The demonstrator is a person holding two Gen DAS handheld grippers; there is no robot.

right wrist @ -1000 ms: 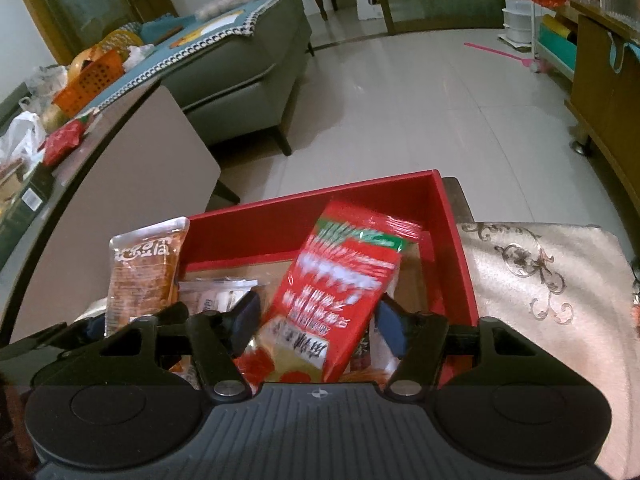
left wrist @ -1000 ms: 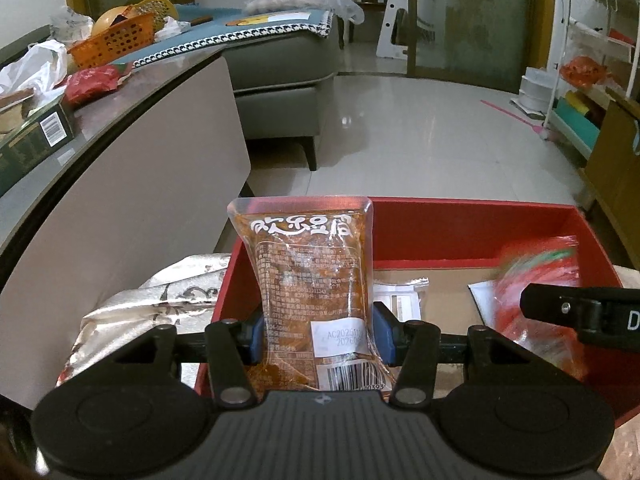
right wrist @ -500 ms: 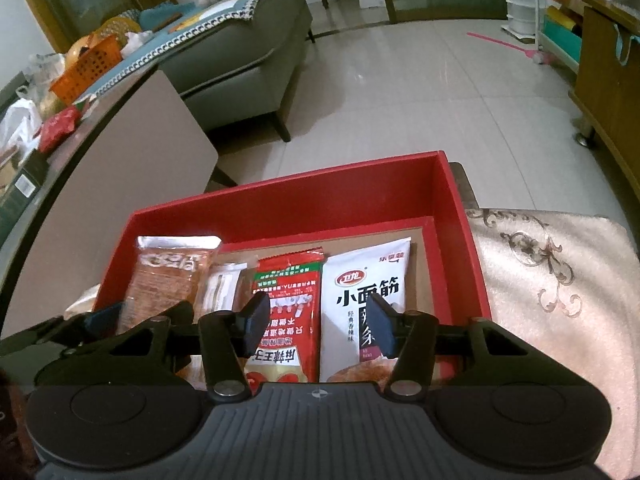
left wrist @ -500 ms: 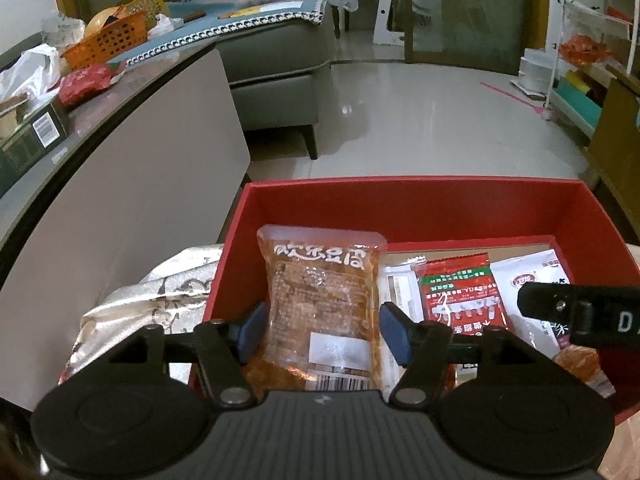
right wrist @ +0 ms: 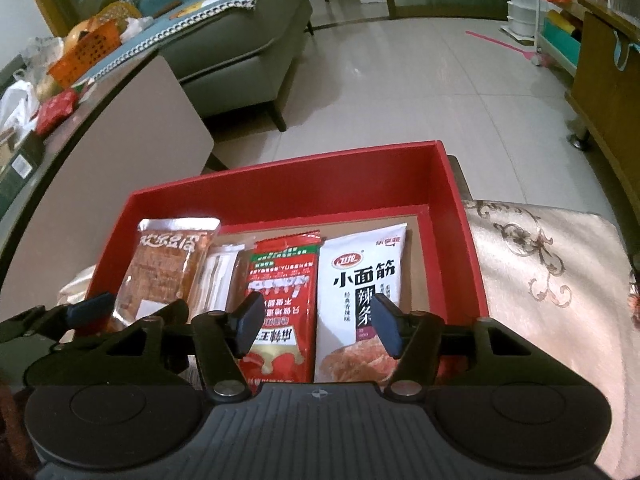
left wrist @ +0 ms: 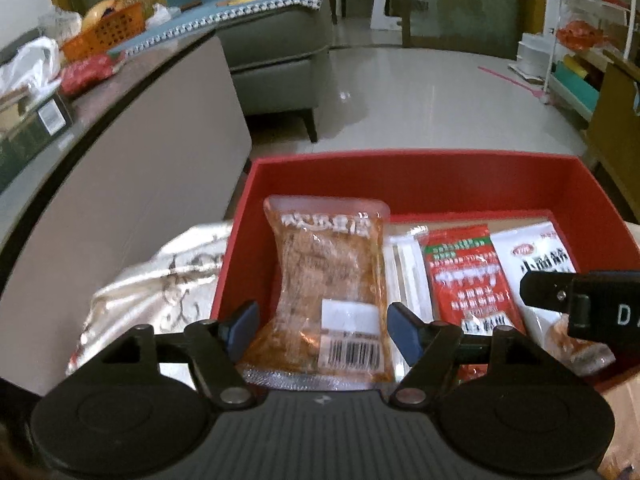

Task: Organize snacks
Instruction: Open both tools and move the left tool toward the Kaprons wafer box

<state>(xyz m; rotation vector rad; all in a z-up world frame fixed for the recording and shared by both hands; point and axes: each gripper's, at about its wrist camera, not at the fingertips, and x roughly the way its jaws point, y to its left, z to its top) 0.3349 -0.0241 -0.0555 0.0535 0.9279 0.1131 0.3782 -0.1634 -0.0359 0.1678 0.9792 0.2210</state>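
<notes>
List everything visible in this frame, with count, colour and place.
box: 1, red, on the patterned cloth
orange packet: 1, clear orange, far left in box
clear sachet: 1, whitish, beside orange packet
red packet: 1, red, middle of box
white packet: 1, white, right in box
cloth: 1, beige, under box
basket: 1, orange, far counter
sofa: 1, grey, behind
left tool: open, over orange packet
right tool: open, over red and white packets

Red box viewed close from near side by both wrist cams, tilted down; left view shifted left, box shared.
</notes>
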